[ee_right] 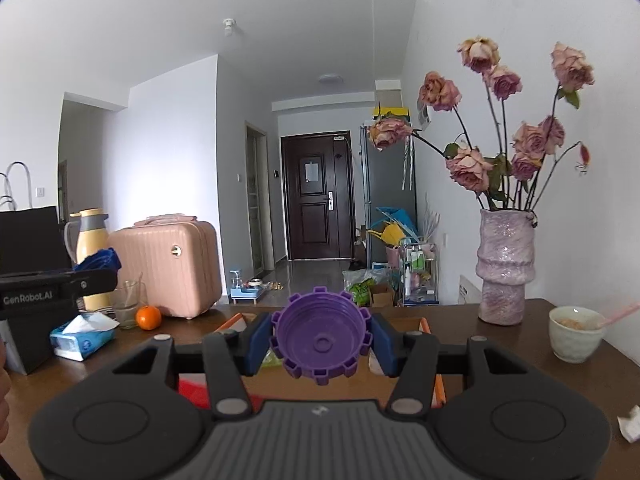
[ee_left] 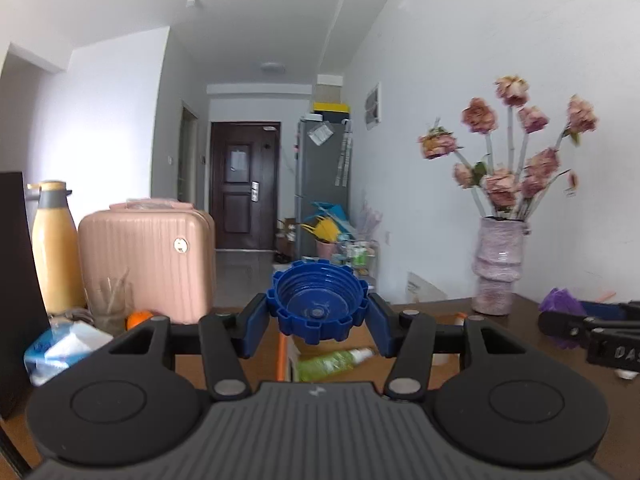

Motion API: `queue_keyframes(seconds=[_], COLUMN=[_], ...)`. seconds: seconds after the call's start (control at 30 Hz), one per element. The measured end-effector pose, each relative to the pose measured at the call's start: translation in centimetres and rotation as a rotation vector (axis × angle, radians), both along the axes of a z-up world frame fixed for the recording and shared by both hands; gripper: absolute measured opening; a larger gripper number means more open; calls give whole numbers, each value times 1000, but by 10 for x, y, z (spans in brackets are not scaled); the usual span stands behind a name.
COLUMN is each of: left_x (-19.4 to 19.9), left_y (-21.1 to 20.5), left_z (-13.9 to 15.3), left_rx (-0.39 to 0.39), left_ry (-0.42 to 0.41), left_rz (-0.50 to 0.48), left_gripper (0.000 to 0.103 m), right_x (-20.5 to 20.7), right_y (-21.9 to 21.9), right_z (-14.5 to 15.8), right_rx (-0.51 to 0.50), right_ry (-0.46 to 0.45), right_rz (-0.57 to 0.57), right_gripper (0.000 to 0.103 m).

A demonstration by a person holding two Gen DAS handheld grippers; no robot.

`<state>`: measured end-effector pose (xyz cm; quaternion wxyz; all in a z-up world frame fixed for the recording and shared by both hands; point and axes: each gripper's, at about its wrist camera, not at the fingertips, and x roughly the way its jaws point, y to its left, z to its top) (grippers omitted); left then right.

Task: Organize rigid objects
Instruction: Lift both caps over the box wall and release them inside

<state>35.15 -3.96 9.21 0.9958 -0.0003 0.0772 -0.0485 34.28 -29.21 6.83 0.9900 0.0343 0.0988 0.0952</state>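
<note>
each gripper carries a ridged cap above the wooden table (ee_right: 560, 376)

the left gripper (ee_left: 318, 316) is part closed, its pads clamped on a blue ridged cap (ee_left: 318, 300), hollow side facing back; the right gripper (ee_right: 320, 344) grips a purple ridged cap (ee_right: 320, 340) the same way. a pink vase (ee_right: 505, 266) stands ahead to its right.

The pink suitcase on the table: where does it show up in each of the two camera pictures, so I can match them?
Left wrist view: the pink suitcase stands at left of centre, right of the yellow flask, behind the orange.
Right wrist view: the suitcase is again left of centre, behind the orange.
Shared landmark: the dark door down the hallway.
</note>
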Motion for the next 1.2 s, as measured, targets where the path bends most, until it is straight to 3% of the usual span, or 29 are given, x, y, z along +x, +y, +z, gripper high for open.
queue_keyframes(seconds=[0.23, 0.37, 0.5, 0.57, 0.63, 0.8, 0.9, 0.93, 1.07, 1.2], left_x=[79, 135, 188, 207, 223, 253, 259, 260, 260, 257], left_y=[-6, -10, -16, -23, -28, -29, -25, -25, -26, -22], left_z=[-7, -19, -36, -49, -64, -93, -99, -100, -93, -80], left_rx=[-12, -17, 2, 76, 118, 139, 149, 153, 152, 117], left_ry=[48, 142, 266, 324, 397, 569, 604, 609, 620, 614], left_rz=[-4, -28, -57, -82, -92, -148, -168, -177, -183, -152], left_gripper=[53, 54, 54, 54, 54, 54, 55, 58, 70, 74], right_x=[75, 127, 191, 221, 253, 311, 328, 326, 324, 314], right_y=[-1, 0, -5, -6, -4, -3, 7, 12, 21, 15], right_z=[-5, -9, -15, -21, -29, -70, -89, -90, -86, -66], right_rx=[-51, -79, -52, -64, -62, 39, 6, -25, -47, -38], right_ry=[16, 63, 177, 243, 341, 588, 668, 647, 657, 634], right_rz=[2, 20, 28, 31, 52, 73, 86, 80, 78, 76], right_gripper=[52, 52, 52, 52, 52, 52, 57, 63, 65, 67])
